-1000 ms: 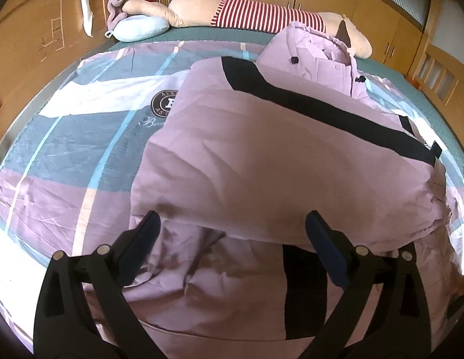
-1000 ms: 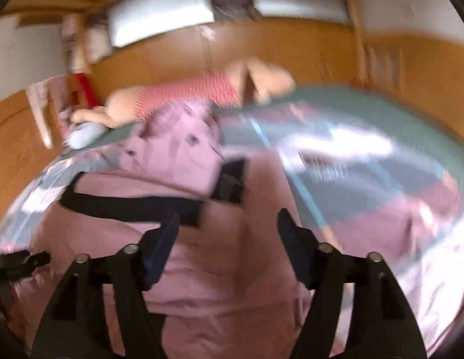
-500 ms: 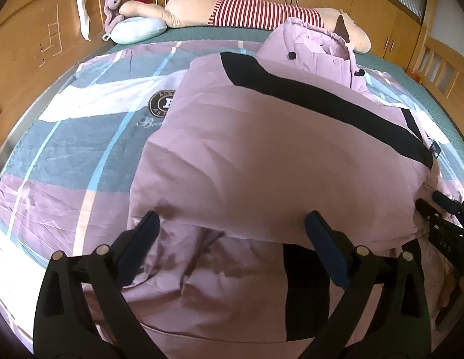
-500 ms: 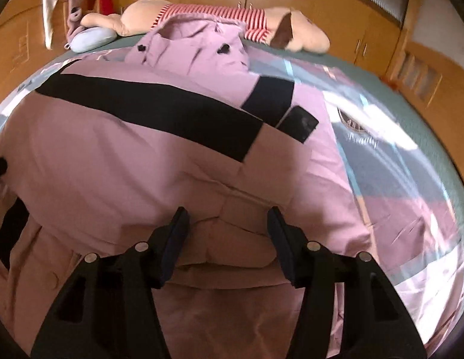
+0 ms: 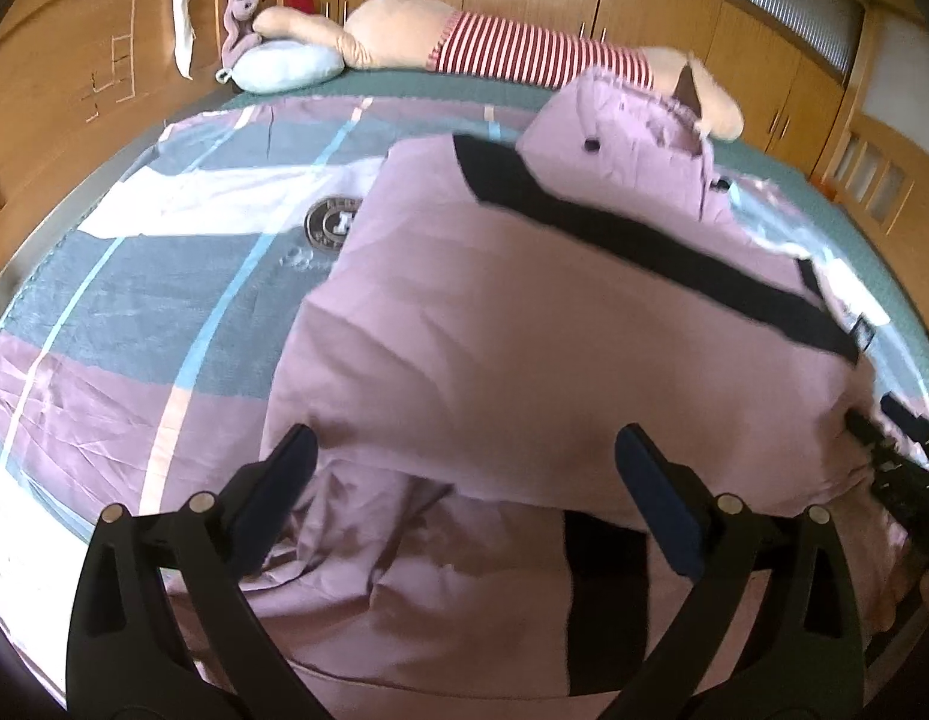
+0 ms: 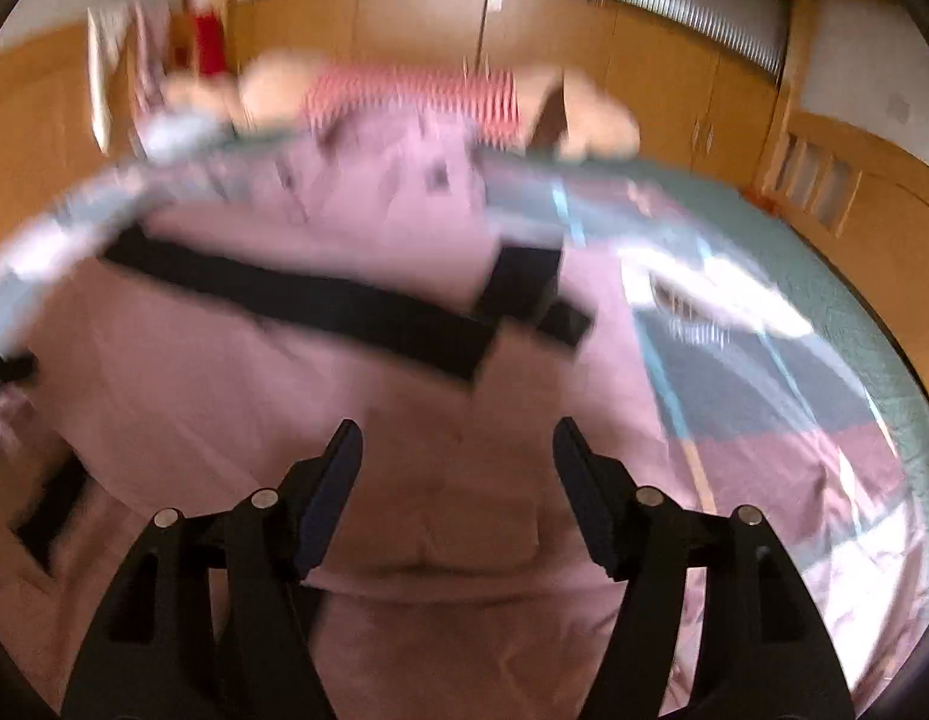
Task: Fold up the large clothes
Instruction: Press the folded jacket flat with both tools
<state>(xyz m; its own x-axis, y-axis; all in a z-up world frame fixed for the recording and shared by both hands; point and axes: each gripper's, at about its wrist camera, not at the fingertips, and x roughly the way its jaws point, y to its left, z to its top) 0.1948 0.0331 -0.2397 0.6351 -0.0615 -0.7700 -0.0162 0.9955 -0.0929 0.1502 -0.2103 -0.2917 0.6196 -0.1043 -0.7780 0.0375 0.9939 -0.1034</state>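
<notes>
Your puffy mauve jacket (image 5: 524,330), black-banded, lies on the striped bedspread (image 5: 134,300). Left tongs (image 5: 464,480) spread; right tongs (image 6: 458,480) opening, pinching nothing; round crest (image 5: 335,222) only leftward.

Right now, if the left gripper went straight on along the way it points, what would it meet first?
Most likely the pink jacket: its folded body fills the space ahead of the left gripper, whose jaws stand open with nothing between them. How much gap remains is unclear.
</notes>
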